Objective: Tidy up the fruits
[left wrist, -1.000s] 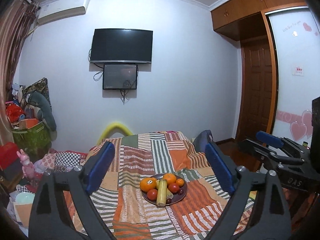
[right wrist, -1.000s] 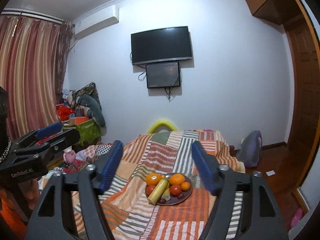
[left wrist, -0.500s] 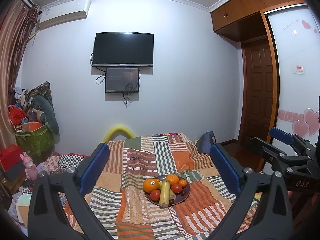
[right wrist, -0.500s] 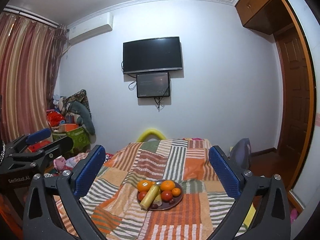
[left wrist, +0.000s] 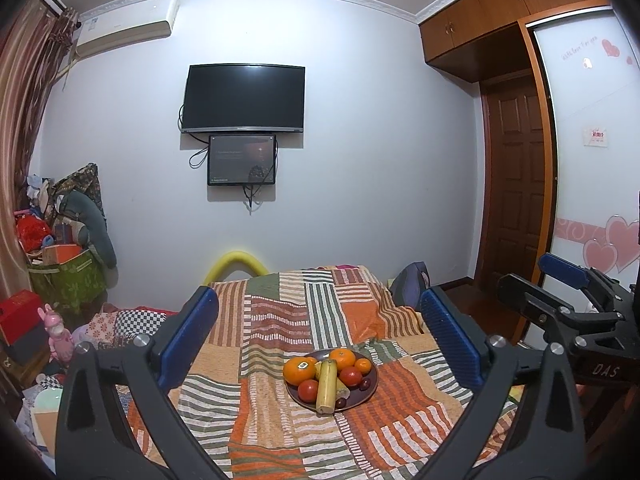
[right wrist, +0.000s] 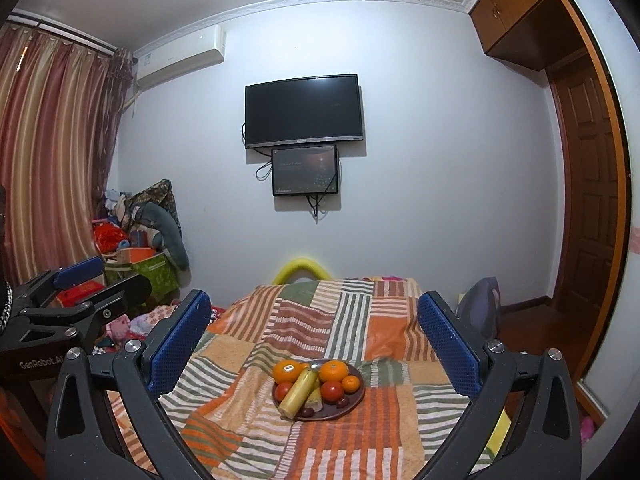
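While both the left claw (left wrist: pixel 316 336) and right claw (right wrist: pixel 314 332) hang spread wide, the fruit plate (left wrist: pixel 370 390) rests between them.

Dark round plate (left wrist: pixel 370 390) on the bed, holding oranges (left wrist: pixel 299 370), tomatoes (left wrist: pixel 350 376), dark grapes (left wrist: pixel 365 384) and a yellow banana (left wrist: pixel 326 386) lying across its middle.

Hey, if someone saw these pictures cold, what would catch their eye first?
Probably the dark plate piled with oranges, tomatoes and a banana, sitting mid-bed on the striped patchwork blanket. Next, the black TV on the far wall, framed by each gripper's open blue-padded fingers.
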Demonstrator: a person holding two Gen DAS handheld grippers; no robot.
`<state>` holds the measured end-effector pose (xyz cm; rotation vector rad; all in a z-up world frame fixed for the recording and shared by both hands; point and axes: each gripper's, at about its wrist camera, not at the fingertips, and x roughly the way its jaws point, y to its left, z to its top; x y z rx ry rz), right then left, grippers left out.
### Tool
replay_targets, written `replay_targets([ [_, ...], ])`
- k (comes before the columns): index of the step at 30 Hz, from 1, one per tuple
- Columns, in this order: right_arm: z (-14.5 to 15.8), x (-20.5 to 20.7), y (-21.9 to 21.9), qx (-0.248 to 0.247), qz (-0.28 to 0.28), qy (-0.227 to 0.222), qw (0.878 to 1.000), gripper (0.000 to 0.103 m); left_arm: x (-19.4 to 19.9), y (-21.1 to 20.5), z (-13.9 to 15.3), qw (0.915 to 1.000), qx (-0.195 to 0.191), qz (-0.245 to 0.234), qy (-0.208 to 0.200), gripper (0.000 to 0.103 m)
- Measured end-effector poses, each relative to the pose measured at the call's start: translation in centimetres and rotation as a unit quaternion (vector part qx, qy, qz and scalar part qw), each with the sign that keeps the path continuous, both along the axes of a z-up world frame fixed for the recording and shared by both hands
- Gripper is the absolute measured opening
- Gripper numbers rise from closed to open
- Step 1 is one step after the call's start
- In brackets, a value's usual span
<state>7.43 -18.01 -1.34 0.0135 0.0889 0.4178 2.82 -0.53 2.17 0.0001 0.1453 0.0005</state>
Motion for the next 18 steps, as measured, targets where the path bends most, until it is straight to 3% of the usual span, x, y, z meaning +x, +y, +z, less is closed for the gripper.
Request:
replay_targets([
  [18,0.05,-0.41,-0.20,0.001,-0.007,-0.001,1.000,0.103,-0.17,-0.46,-0.03,1.0000,0.000,-0.003,0.000,0.103],
])
